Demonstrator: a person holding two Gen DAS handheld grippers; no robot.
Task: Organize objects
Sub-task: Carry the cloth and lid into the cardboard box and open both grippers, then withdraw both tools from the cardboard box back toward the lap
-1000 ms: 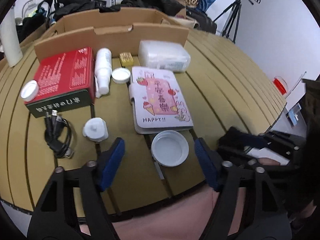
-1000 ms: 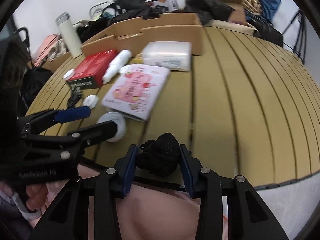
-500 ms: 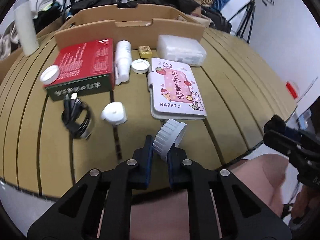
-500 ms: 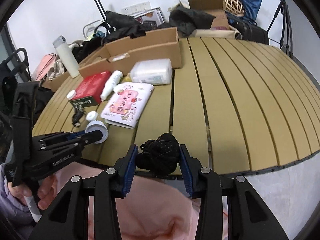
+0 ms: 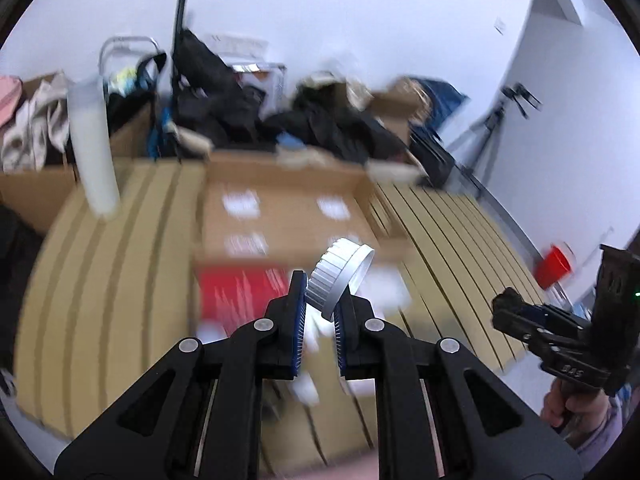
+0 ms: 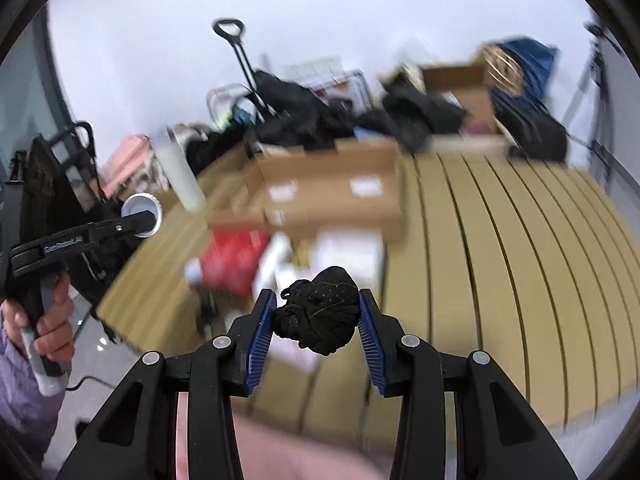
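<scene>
My left gripper [image 5: 320, 300] is shut on the rim of a white ribbed lid [image 5: 340, 270], held tilted in the air above the slatted table [image 5: 100, 280]. From the right wrist view that same lid [image 6: 142, 210] shows at the left, high over the table's edge. A black bundle of cloth [image 6: 320, 320] is clamped between the blue pads of my right gripper [image 6: 316, 312], also lifted. An open cardboard box [image 5: 280, 208] lies ahead of both grippers; the box [image 6: 332, 192] looks empty apart from white labels. A red box [image 5: 240, 292] sits blurred below the lid.
A tall white bottle [image 5: 94, 152] stands at the table's back left. Bags, dark clothes and more cartons are piled behind the table [image 6: 520, 260]. A red cup [image 5: 554, 266] sits off the right edge. Small white items and a notebook lie blurred beside the red box [image 6: 232, 256].
The left gripper closed on the white lid, then lifted it well above the table. The right gripper rose too, still holding the black cloth. Both views now tilt up toward the cardboard box.
</scene>
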